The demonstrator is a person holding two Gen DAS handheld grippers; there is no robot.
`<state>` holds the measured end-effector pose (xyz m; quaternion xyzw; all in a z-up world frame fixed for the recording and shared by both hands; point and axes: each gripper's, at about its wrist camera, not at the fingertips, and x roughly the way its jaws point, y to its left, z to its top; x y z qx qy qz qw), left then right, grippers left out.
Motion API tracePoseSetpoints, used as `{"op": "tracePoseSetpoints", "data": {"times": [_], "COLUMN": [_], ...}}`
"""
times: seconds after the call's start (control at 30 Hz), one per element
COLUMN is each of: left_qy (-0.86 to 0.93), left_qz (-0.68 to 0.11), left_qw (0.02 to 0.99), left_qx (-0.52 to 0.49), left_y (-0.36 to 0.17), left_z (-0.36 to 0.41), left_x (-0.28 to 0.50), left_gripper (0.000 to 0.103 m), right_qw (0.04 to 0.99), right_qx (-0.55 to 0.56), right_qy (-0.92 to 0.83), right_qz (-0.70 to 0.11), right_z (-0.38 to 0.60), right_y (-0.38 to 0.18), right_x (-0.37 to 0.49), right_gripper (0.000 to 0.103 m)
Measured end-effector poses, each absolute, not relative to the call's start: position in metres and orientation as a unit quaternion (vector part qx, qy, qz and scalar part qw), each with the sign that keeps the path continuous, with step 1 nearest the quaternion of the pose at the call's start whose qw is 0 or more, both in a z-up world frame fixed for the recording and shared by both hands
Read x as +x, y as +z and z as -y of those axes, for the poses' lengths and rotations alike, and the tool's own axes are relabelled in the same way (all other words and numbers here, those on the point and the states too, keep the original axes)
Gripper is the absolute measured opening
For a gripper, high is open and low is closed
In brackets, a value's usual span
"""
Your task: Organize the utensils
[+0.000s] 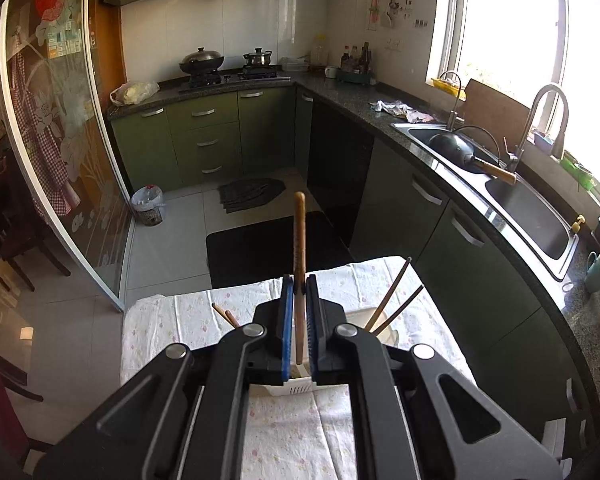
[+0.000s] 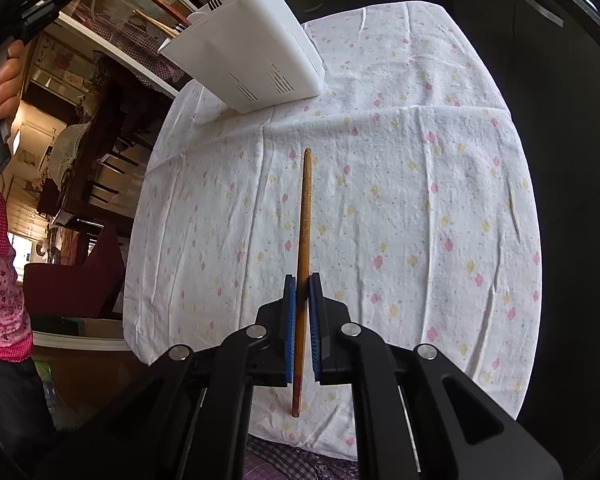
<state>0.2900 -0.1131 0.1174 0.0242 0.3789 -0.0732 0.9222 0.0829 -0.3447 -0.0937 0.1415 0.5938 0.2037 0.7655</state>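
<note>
Floral tablecloth (image 2: 380, 184) below: 1 chopstick (image 2: 303, 264) is pinched in each gripper, best lowered upright into the white holder (image 2: 252, 48).

Left claw (image 1: 300, 292) hides most of the white holder (image 1: 296, 388).

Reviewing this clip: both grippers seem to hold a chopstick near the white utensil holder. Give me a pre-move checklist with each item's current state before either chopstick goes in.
1. Left gripper shut on its chopstick: ok.
2. Right gripper shut on its chopstick: ok.
3. White utensil holder standing upright on the tablecloth: ok.
4. Left chopstick over the holder: ok; its lower end appears above the holder's rim in the left wrist view.
5. Free room in the target compartment: cannot tell; other chopsticks already stand inside.
6. Tablecloth between right chopstick and holder free of obstacles: ok.
</note>
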Motion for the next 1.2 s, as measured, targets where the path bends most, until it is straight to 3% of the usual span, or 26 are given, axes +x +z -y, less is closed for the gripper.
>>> {"op": "tracePoseSetpoints", "data": {"times": [0.13, 0.17, 0.27, 0.3, 0.43, 0.63, 0.87, 1.2], "left_qy": [-0.069, -0.067, -0.068, -0.069, -0.083, -0.102, -0.130, -0.118], "left_qz": [-0.409, -0.415, -0.425, -0.423, -0.404, -0.354, -0.343, -0.353], "left_qw": [0.909, 0.906, 0.902, 0.903, 0.911, 0.929, 0.930, 0.927], "left_qx": [0.034, 0.037, 0.026, 0.020, -0.009, -0.026, -0.012, -0.045], "left_y": [0.087, 0.080, 0.067, 0.065, 0.079, 0.091, 0.052, -0.007], "left_z": [0.113, 0.113, 0.110, 0.107, 0.094, 0.071, 0.050, 0.015], "left_x": [0.302, 0.303, 0.303, 0.301, 0.281, 0.206, 0.124, 0.077], "left_gripper": [0.006, 0.011, 0.045, 0.047, 0.047, 0.056, 0.056, 0.056], "right_qw": [0.769, 0.770, 0.775, 0.778, 0.797, 0.841, 0.882, 0.908], "right_qx": [0.143, 0.144, 0.144, 0.144, 0.142, 0.135, 0.122, 0.086], "right_qy": [0.204, 0.204, 0.206, 0.207, 0.213, 0.224, 0.213, 0.146], "right_qz": [-0.589, -0.587, -0.579, -0.575, -0.547, -0.474, -0.403, -0.384], "right_z": [0.346, 0.346, 0.346, 0.345, 0.342, 0.329, 0.297, 0.261], "right_y": [-0.089, -0.086, -0.077, -0.071, -0.040, 0.039, 0.122, 0.136], "right_x": [0.083, 0.083, 0.083, 0.083, 0.089, 0.119, 0.177, 0.248], "right_gripper": [0.007, 0.007, 0.007, 0.007, 0.007, 0.007, 0.007, 0.007]}}
